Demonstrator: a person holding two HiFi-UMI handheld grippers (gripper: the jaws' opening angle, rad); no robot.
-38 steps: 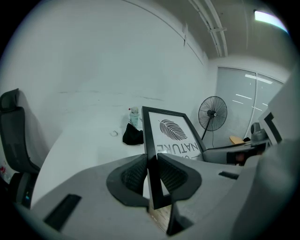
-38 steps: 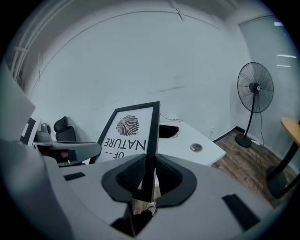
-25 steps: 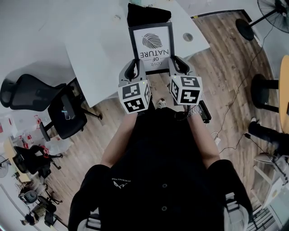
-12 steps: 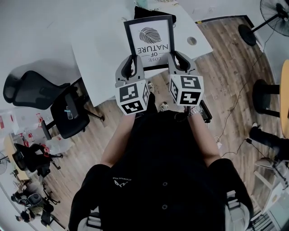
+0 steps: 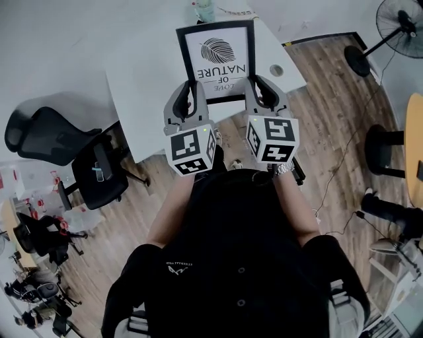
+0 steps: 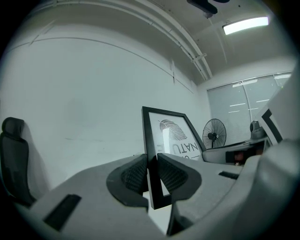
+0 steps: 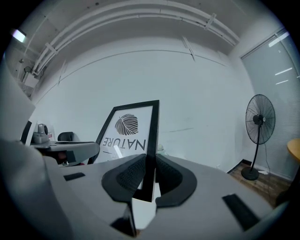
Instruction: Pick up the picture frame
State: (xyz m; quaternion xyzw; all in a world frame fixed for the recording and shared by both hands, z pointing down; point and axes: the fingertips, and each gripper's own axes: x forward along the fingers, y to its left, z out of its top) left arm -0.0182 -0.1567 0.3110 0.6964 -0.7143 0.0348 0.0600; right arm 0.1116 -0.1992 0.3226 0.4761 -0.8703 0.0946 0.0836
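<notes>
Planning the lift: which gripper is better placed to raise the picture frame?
Neither alone: left gripper and right gripper each clamp one lower side of the picture frame, so probably both together.

Cannot see the lower corners of the black-framed leaf-print picture frame (image 5: 217, 49) behind the left tongs (image 5: 192, 92) and right tongs (image 5: 258, 87) in the head view. Cropped at its top edge: a pale cup (image 5: 204, 8) on the white table (image 5: 145, 72) and a black standing fan (image 5: 400, 21). Cannot identify the clutter (image 5: 39, 310) at lower left.

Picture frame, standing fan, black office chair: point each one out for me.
picture frame (image 5: 217, 61), head view, on its white print.
standing fan (image 7: 259, 125), right gripper view, on its round cage.
black office chair (image 5: 41, 135), head view, on its backrest.
</notes>
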